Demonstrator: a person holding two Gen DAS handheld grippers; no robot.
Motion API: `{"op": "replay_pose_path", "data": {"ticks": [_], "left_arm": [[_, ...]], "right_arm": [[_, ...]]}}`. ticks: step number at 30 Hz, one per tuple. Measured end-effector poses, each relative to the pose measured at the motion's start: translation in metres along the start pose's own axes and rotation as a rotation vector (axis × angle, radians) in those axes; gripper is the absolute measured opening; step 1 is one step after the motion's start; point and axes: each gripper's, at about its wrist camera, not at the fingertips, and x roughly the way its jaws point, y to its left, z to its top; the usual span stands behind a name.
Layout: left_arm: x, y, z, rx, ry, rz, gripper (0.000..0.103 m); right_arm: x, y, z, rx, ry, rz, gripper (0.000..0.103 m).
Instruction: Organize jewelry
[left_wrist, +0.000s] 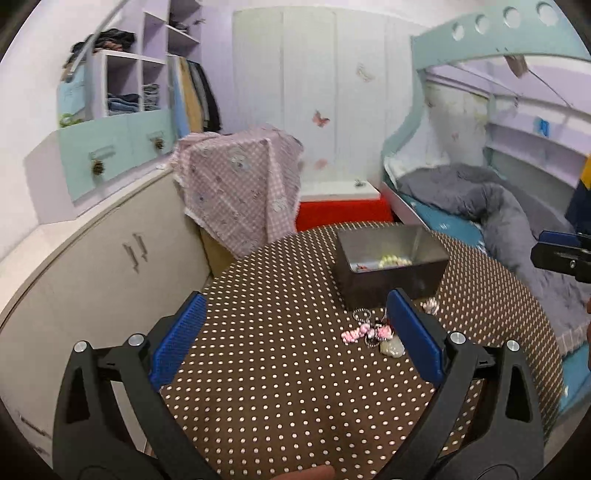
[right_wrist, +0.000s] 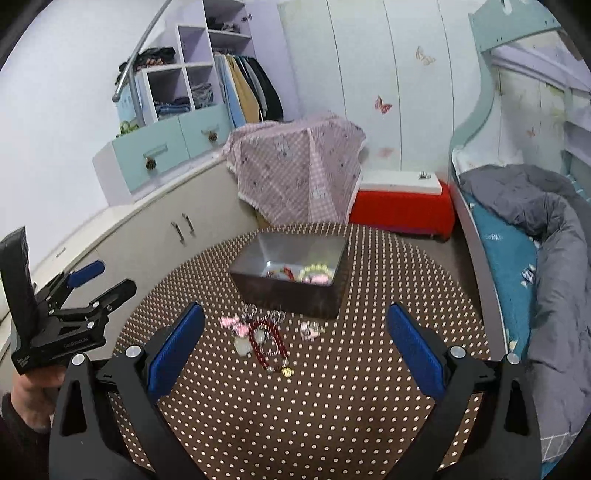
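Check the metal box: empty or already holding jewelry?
Not empty. The metal box holds a pale bead bracelet and a small red piece. More jewelry lies outside on the dotted tablecloth.

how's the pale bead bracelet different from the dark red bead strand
The pale bead bracelet lies inside the metal box; the dark red bead strand lies on the dotted tablecloth in front of it. The bracelet looks compact and pale; the strand is dark and stretched out. Both are beaded.
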Motion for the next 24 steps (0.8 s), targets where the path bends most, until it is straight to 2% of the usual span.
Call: {"op": "replay_pose_path", "data": {"ticks": [5, 10, 14, 16, 18, 19, 21, 22, 24], "left_arm": [[0.041, 0.003, -0.012, 0.070, 0.068, -0.090, 0.096], [0.078, -0.004, -0.021, 0.154, 0.133, -0.184, 0.096], [0.102, -0.016, -0.029, 0.241, 0.196, -0.219, 0.094], [0.109, -0.018, -0.029, 0.262, 0.228, -0.253, 0.090], [0.115, -0.024, -0.029, 0.310, 0.241, -0.251, 0.087], [0.118, -0.028, -0.029, 0.338, 0.251, -0.253, 0.084], [0.125, -0.034, -0.032, 0.380, 0.285, -0.276, 0.067], [0.126, -0.034, -0.032, 0.380, 0.294, -0.301, 0.064], [0.126, -0.034, -0.032, 0.360, 0.309, -0.373, 0.037]], "right_arm": [[0.022, 0.011, -0.024, 0.009, 0.051, -0.019, 0.095], [0.044, 0.022, -0.031, -0.016, 0.118, -0.023, 0.083], [0.056, 0.023, -0.031, -0.025, 0.152, -0.015, 0.077], [0.060, 0.023, -0.031, -0.029, 0.163, -0.010, 0.075], [0.064, 0.022, -0.032, -0.031, 0.172, -0.002, 0.073], [0.066, 0.022, -0.032, -0.031, 0.178, 0.002, 0.072], [0.071, 0.021, -0.034, -0.032, 0.192, 0.013, 0.064], [0.074, 0.021, -0.035, -0.036, 0.202, 0.017, 0.061], [0.077, 0.021, -0.038, -0.044, 0.216, 0.029, 0.055]]}}
